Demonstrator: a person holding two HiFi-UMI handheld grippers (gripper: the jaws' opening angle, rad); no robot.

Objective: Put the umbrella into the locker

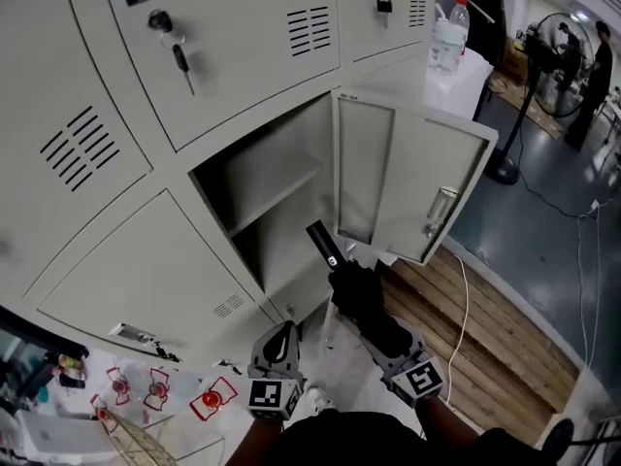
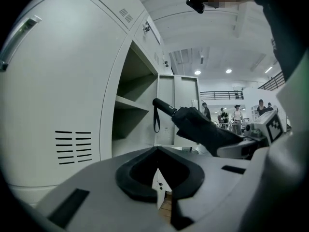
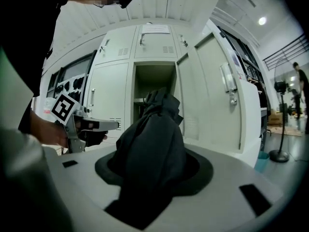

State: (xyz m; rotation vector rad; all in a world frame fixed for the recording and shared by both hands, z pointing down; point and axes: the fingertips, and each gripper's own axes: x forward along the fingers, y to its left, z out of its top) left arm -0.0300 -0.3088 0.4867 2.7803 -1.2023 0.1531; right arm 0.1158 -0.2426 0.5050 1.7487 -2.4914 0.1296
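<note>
The locker [image 1: 267, 207] stands open in the bottom row, a shelf across its upper part and its door [image 1: 408, 178] swung out to the right. My right gripper [image 1: 383, 336] is shut on the folded black umbrella [image 1: 361, 297], whose handle [image 1: 321, 242] with its strap points at the opening, just outside it. In the right gripper view the umbrella [image 3: 152, 141] fills the jaws and the locker [image 3: 153, 83] lies straight ahead. My left gripper [image 1: 281, 343] hangs lower left of the umbrella, shut and empty; its view shows the umbrella [image 2: 200, 127] at the right, before the locker [image 2: 129, 117].
Keys [image 1: 180, 58] hang from a closed locker above, a padlock [image 1: 384, 4] from another. A water bottle [image 1: 448, 35] stands on a white table at the right. A fan on a stand [image 1: 539, 61] and people are farther back. Wooden boards [image 1: 466, 318] lie under the door.
</note>
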